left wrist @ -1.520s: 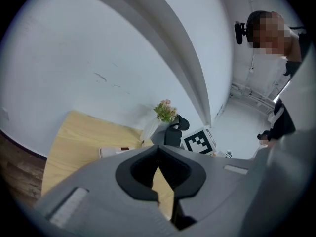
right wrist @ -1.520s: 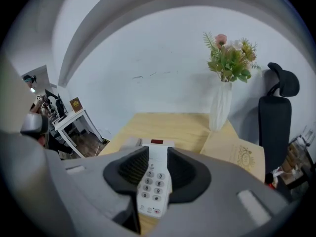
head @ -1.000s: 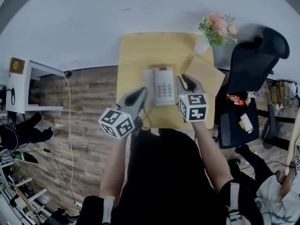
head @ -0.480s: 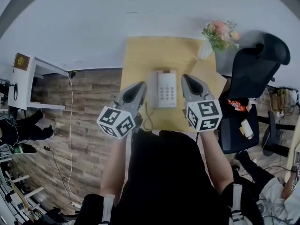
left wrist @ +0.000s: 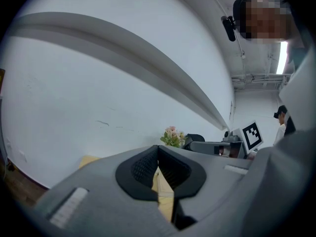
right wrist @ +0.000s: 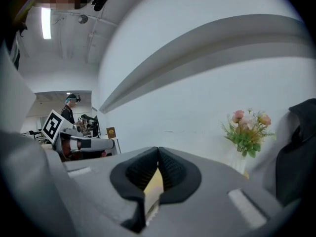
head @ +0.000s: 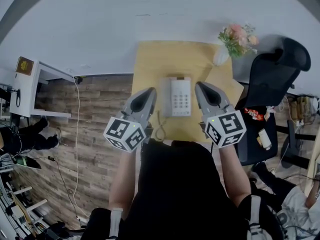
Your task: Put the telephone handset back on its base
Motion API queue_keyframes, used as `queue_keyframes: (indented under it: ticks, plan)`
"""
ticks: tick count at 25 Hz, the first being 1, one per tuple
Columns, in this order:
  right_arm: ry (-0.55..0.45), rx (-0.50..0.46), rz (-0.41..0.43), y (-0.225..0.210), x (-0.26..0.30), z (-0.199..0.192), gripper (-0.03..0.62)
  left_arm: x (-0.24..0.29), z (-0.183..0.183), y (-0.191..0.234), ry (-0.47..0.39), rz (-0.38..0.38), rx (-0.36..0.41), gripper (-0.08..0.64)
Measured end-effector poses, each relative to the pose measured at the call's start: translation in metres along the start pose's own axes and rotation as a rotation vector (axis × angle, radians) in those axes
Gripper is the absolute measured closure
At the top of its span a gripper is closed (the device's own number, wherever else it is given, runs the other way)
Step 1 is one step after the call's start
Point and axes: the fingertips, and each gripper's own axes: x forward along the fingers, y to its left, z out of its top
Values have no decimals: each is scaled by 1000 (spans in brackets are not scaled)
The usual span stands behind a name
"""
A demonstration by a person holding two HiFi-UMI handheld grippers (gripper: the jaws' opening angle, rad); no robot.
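Note:
A white telephone [head: 180, 97] lies on the yellow table [head: 150, 59], keypad up. Its handset [head: 171, 97] appears to rest along the left side of the base. A coiled cord [head: 160, 129] trails off toward the table's near edge. My left gripper [head: 149, 91] is shut and empty, just left of the phone. My right gripper [head: 200, 85] is shut and empty, just right of it. In the left gripper view the gripper [left wrist: 158, 150] has its pads pressed together with nothing between them. The right gripper view shows the same of the other gripper [right wrist: 158, 152].
A white vase of pink flowers [head: 234, 36] stands at the table's far right corner, with a flat brown board [head: 223, 79] beside it. A black office chair [head: 272, 64] is to the right. A white shelf unit [head: 30, 91] and a floor cable [head: 76, 129] lie left.
My right gripper has drawn back from the phone toward the person and slightly right. The left gripper has hardly moved. The phone stays where it was.

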Motion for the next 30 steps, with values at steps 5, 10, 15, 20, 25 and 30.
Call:
queue_keyframes:
  ticks: [5,10,15,20,25,30]
  plan:
    - [-2,-9,18,3,-1,-4,589,0,-2,0,0,3,4,552]
    - [-7,-1,39,5,-3,-4,589,1,-4,-2,8,3,10,552]
    - [-24,-2,43,4,-7,-2,589,4,-7,-4,15,1,13,552]
    - [-25,0,41,1,-11,-2,589,7,-10,-7,23,-7,10,552]
    - [-25,0,43,-1,-13,-3,589,9,-11,-8,26,-5,12,552]
    - [-27,-2,41,-5,-11,-2,589,12,-12,-5,32,0,12,552]
